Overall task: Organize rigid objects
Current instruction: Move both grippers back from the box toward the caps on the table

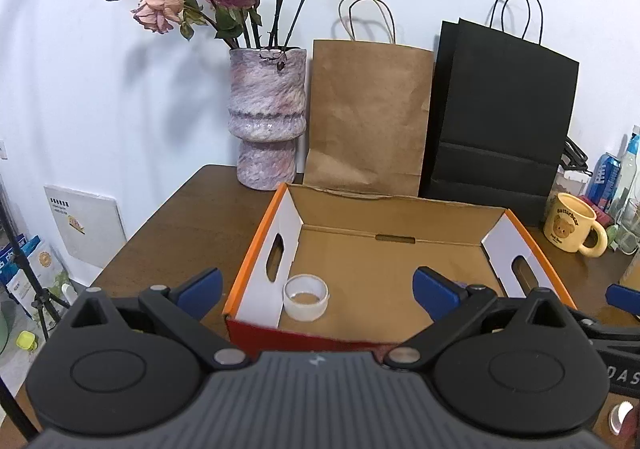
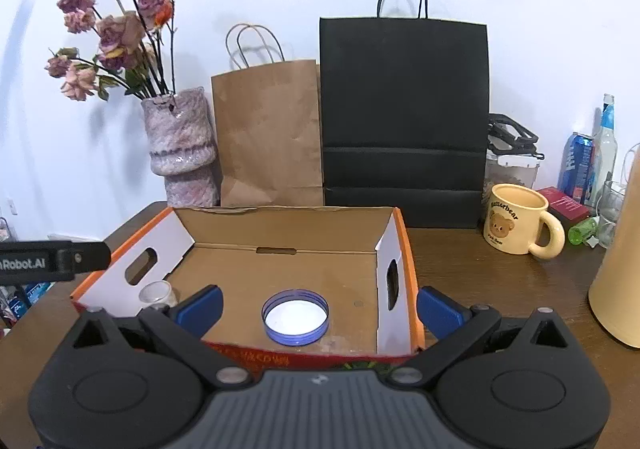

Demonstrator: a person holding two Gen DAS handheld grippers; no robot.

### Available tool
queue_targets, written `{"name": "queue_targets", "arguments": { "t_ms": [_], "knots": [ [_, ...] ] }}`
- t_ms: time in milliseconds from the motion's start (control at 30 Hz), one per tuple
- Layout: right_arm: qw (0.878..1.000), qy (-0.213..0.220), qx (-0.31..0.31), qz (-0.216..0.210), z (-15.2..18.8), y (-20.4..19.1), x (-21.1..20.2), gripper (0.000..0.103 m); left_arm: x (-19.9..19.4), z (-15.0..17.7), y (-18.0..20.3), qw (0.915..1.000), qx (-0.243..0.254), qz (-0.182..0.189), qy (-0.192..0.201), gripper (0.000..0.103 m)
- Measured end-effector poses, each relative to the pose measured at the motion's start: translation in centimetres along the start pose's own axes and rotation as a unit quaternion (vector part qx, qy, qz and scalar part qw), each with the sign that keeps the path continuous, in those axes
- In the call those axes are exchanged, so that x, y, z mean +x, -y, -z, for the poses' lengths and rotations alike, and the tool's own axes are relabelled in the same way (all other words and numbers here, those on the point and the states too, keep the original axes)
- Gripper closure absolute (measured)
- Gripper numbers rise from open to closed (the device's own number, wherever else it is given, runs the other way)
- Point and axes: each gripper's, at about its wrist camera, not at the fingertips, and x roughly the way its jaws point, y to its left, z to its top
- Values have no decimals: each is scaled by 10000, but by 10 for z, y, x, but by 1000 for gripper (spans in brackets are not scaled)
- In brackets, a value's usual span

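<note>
The open cardboard box with orange edges (image 2: 404, 249) sits on the dark brown wooden tabletop (image 2: 500, 281). Two things lie inside it: a small clear round plastic ring (image 1: 306, 297) in the near left corner, and a blue round jar lid (image 2: 296, 317) with a white inside near the front.

The left claw (image 1: 318, 287) is spread wide and holds nothing. The right claw (image 2: 320, 307) is also wide open and empty, just above the lid.

It looks like a drop-off step is done. Next, a claw needs to find another hard thing, maybe the yellow bear mug (image 2: 516, 221) beside the box.
</note>
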Motion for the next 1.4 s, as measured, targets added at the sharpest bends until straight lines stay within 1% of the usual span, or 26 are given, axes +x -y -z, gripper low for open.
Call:
{"name": "queue_targets", "arguments": {
  "t_ms": [100, 267, 500, 867, 1000, 1167, 1400],
  "knots": [
    [9999, 107, 23, -27, 6, 2, -14, 0, -9, 7, 2, 10000, 34, 15, 1, 0],
    [9999, 151, 8, -21, 17, 8, -34, 0, -22, 20, 2, 10000, 58, 63, -46, 0],
    [9997, 233, -16, 32, 34, 21, -62, 0, -47, 33, -5, 9999, -12, 103, 19, 0],
    [10000, 88, 19, -2, 69, 50, -96, 0, -78, 57, -14, 9999, -6, 77, 68, 0],
    [9999, 38, -49, 84, 80, 59, -105, 0, -86, 68, -18, 10000, -16, 50, 69, 0],
    [9998, 41, -140, 109, 94, 74, -116, 0, -92, 81, -22, 10000, 34, -57, 21, 0],
    [9992, -186, -279, 237, 110, 95, -119, 0, -94, 99, -30, 9998, 86, -205, -22, 0]
  ]
}}
